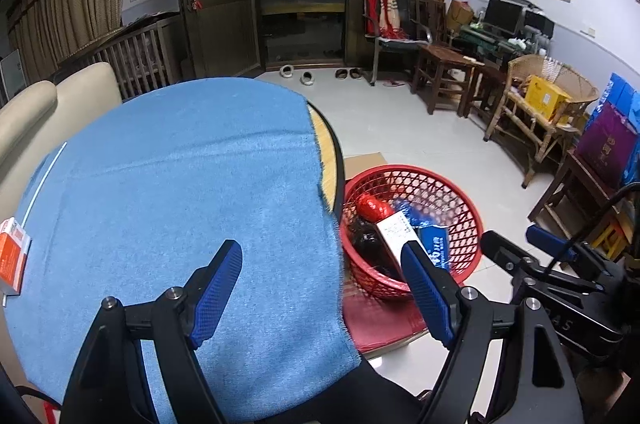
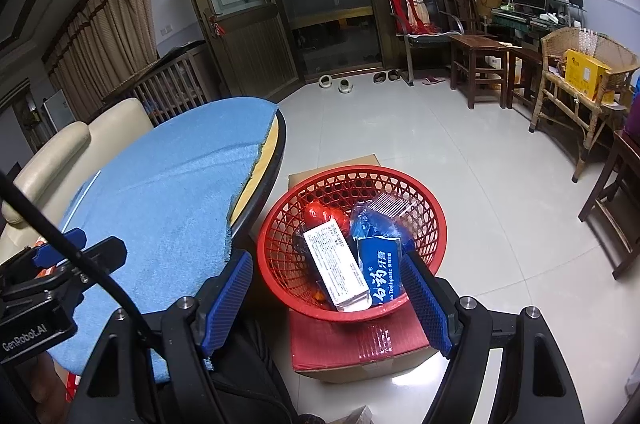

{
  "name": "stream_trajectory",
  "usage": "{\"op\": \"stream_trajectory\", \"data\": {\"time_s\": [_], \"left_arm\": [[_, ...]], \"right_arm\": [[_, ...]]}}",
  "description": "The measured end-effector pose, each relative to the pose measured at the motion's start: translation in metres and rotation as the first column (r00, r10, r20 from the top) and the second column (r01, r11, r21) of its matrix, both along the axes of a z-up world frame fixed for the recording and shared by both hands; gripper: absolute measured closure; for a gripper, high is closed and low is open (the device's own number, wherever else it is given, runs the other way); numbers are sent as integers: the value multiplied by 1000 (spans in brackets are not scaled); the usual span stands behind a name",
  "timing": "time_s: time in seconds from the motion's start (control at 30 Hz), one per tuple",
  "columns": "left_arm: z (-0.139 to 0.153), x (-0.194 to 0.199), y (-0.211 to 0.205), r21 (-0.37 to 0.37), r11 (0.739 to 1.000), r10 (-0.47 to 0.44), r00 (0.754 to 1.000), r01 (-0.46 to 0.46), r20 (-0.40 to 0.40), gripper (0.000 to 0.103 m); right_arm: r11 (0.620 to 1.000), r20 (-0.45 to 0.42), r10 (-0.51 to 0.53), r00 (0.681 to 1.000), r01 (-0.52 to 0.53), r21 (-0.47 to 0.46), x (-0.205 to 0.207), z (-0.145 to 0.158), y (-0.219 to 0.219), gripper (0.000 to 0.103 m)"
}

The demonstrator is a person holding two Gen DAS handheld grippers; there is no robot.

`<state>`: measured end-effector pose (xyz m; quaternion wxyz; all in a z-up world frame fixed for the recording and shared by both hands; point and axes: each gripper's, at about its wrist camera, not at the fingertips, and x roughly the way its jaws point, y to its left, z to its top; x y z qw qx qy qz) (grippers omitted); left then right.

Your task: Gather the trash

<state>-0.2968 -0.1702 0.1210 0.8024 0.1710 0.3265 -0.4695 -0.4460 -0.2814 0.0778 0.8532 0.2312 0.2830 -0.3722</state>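
A red mesh basket (image 2: 424, 208) (image 1: 452, 192) sits on a cardboard box (image 2: 360, 344) beside the round table. It holds a white carton (image 2: 336, 264), a blue toothpaste box (image 2: 380, 264), a blue wrapper (image 2: 372, 220) and red wrappers (image 2: 316, 212). My right gripper (image 2: 326, 288) is open and empty, just above the basket's near rim. My left gripper (image 1: 320, 284) is open and empty over the table's right edge. An orange and white box (image 1: 12, 260) lies on the blue cloth (image 1: 180, 184) at the far left.
The round table (image 2: 276, 144) has a black rim. A cream sofa (image 1: 36, 116) stands behind it. Wooden chairs (image 1: 444, 72), a wicker chair (image 1: 552, 104) with a yellow box and bags line the right wall. Slippers (image 1: 296, 74) lie by the doors.
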Motion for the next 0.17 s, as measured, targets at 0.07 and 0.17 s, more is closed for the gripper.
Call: {"op": "stream_trajectory", "data": {"time_s": [0.07,0.17], "left_arm": [[1,-1,0,-4,1000,-8,1000,8,11,21],[1,-3,-1,-1,1000,-12,1000,12,20,21]], "right_arm": [[1000,-2,-1,1000,1,3,0,-1,-1,24],[1000,-5,0,1000,0,5,3,-2,-1,24]]}}
